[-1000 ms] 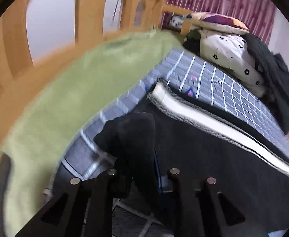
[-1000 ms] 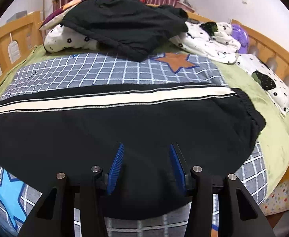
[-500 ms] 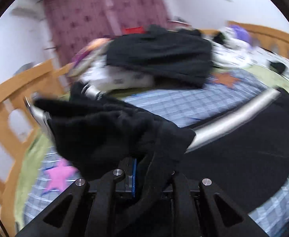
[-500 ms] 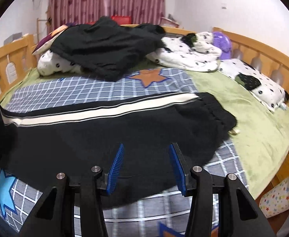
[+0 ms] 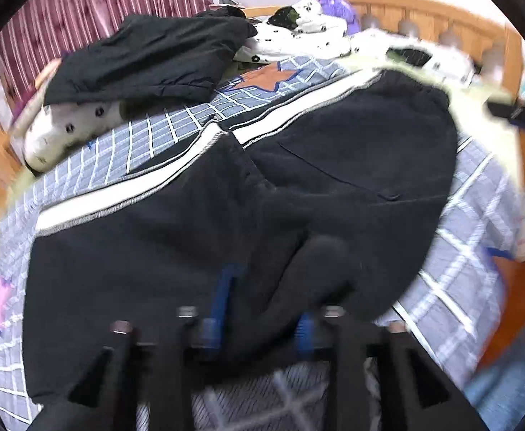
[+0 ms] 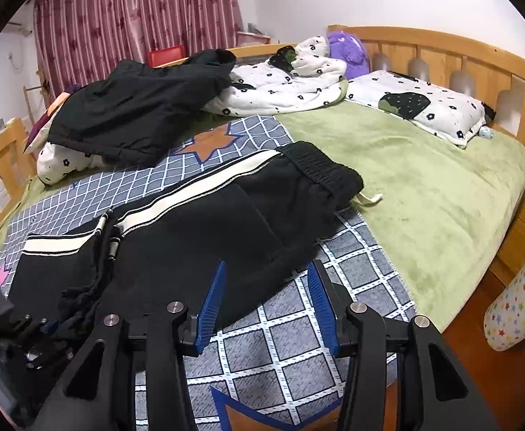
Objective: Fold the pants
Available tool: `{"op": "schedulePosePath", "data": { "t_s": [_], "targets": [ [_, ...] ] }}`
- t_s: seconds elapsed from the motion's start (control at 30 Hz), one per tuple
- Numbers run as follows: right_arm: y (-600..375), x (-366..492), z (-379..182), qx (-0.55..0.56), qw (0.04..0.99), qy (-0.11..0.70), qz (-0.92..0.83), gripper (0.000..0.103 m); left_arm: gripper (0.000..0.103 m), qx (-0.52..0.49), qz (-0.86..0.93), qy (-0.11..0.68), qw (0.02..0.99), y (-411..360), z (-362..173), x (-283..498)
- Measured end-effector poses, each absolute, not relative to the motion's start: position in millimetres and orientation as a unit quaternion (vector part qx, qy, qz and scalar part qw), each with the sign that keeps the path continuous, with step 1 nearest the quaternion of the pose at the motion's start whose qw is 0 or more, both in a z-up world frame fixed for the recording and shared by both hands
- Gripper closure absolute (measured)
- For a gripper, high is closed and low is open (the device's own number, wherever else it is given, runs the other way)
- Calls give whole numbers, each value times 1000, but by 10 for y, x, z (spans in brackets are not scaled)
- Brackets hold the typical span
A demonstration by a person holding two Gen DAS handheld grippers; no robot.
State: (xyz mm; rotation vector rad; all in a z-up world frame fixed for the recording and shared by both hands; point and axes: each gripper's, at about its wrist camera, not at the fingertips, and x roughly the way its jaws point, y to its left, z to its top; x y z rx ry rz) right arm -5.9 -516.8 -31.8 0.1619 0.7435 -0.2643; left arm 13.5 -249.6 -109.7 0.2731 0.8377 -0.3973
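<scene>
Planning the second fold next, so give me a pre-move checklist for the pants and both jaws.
1. Leg end laid over the pants: ok, the cuffs reach about midway.
2. Left gripper grip: cannot tell. Fabric sits between the jaws, but the view is blurred.
3. Right gripper free: ok, open and empty.
4. Top layer flat: not ok, bunched near the left gripper.
5. Drawstring tucked: not ok, it pokes out past the waistband.

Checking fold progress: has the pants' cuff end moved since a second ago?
Yes. The cuff has been carried from the left rail toward the waistband, landing mid-pants; left gripper holds fabric.
</scene>
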Motion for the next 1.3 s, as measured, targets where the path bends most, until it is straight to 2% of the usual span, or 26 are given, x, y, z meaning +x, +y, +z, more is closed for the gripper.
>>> {"op": "schedulePosePath", "data": {
  "t_s": [0.03, 0.1, 0.4, 0.53, 0.83, 0.97, 1.2, 1.3],
  "targets": [
    [-5141, -30, -322, 80, 920, 364, -121, 56, 41, 113, -193, 396, 891, -2332, -1014, 73],
    [-5052, -12, -320, 82, 921, 368, -102, 56, 30, 83, -194, 381, 900, -1953, -897, -59],
    [-4287, 324, -354, 110, 897, 424, 57, 55, 30, 37, -105, 386, 916, -563, -962, -204],
    [-4017, 527, -463, 103, 894, 428, 79, 47, 30, 20, -96, 419, 903, -203, -1147, -128],
    [-3799, 955, -1138, 177, 858, 472, 99, 47, 30, 50, -91, 407, 907, -156, -1321, -8],
    [-3699, 996, -1143, 149, 861, 474, 111, 47, 30, 81, -105, 397, 908, -289, -1327, 61],
    [-3697, 1015, -1154, 152, 861, 473, 113, 51, 35, -5, -87, 370, 925, -171, -1243, 123],
    [-3662, 1060, -1134, 147, 860, 474, 115, 51, 37, -7, -74, 411, 908, -271, -1415, 237]
  ]
}}
